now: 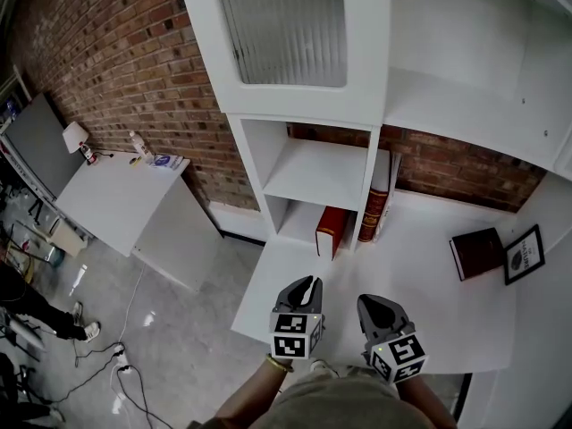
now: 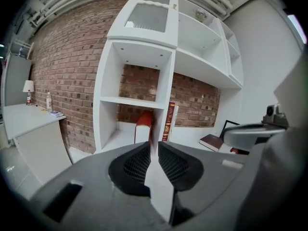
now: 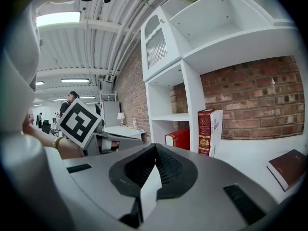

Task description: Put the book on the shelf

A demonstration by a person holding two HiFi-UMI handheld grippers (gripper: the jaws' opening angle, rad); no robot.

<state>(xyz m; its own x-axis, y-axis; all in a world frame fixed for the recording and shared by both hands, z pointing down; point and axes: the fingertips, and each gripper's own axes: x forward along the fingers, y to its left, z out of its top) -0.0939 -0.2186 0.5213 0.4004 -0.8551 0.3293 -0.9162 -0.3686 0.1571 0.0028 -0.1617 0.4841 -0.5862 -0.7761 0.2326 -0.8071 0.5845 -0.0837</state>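
Where the brick wall [image 1: 116,61] backs it, a white shelf unit [image 1: 371,150] fills the upper part of the head view, with a ribbed-glass door at the top and two open compartments, one over the other, below it. Its foot stands on a broad white surface [image 1: 420,284] that runs off to the right. A separate white desk [image 1: 116,199] stands well apart to the left and carries a small lamp [image 1: 77,138].

Both grippers hover low over the near edge of the surface, side by side and clear of the shelf unit. The left hand-held gripper [image 1: 308,281] has its jaws all but closed, with only a thin slit between them and nothing in it. The right hand-held gripper [image 1: 372,301] has its jaws together at the tips and is also empty.

A red book [image 1: 332,229] stands upright in the lower compartment, against its right wall. Just beyond that wall a tall book [image 1: 375,206] with a red and gold spine stands upright on the surface. A dark book [image 1: 475,252] lies flat on the surface further right, beside a small framed picture [image 1: 524,254] that leans there.
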